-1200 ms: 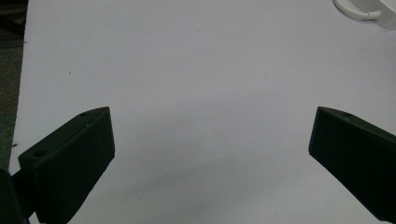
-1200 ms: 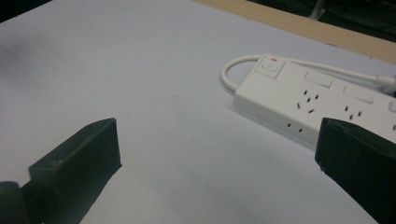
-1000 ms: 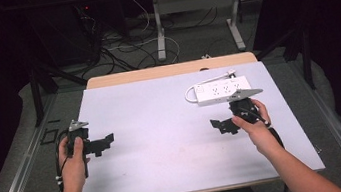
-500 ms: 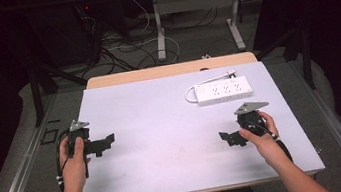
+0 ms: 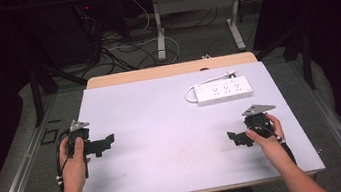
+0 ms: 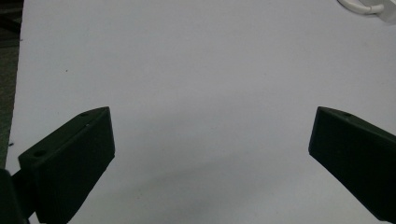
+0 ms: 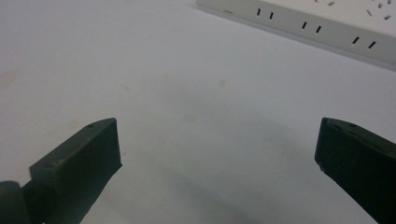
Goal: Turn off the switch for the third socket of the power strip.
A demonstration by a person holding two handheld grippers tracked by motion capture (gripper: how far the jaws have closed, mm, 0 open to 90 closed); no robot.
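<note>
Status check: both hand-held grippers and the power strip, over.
Left hand-held gripper open, empty. Right hand-held gripper open, empty, short of the power strip. Strip flat at the table's far right, untouched. Nothing between.

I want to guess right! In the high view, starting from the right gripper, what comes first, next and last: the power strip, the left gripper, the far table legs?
1. power strip, just ahead of the right gripper.
2. left gripper, across the table.
3. far table legs, on the floor beyond.

Right gripper (image 7: 217,149) over the bench (image 7: 154,79), jaws spread wide.

Its two black jaws rise from the bottom corners with nothing between them but pale, faintly stained surface. A white power strip (image 7: 327,30) lies slantwise across the upper right, well beyond the jaws, showing three pairs of slots along its near edge.
</note>
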